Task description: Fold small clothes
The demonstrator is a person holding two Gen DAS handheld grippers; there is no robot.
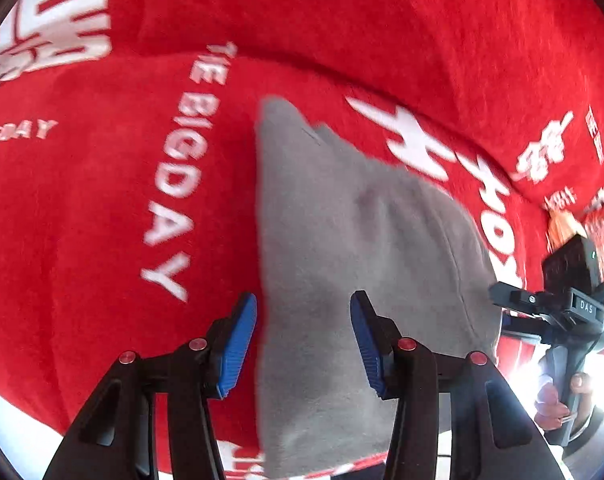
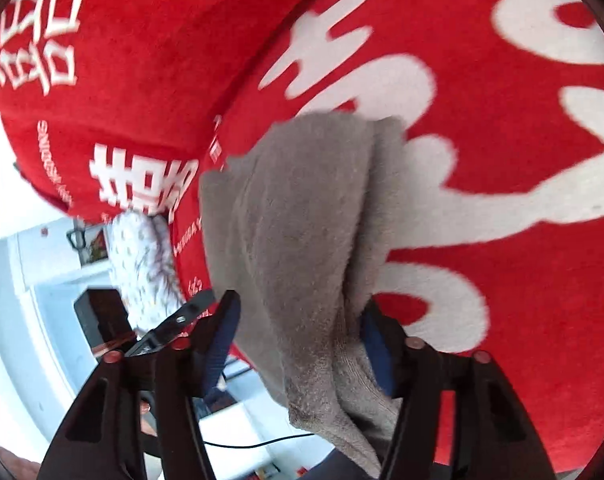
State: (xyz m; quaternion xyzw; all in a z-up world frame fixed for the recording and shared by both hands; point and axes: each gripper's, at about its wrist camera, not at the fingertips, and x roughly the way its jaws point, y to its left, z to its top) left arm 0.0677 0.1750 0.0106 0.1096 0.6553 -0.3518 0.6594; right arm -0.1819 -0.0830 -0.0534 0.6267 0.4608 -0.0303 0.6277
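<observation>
Red fleece blanket | grey terry cloth, folded wedge

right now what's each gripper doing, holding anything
left gripper: open, holding nothing, grey cloth lies below it
right gripper: open, cloth between the jaws, not pinched

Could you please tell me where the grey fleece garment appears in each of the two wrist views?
Left wrist view: the grey fleece garment fills the centre, running to the bottom edge.
Right wrist view: it sits centre, draping down to the bottom.
Shared landmark: the red plush blanket with white lettering beneath it.
</observation>
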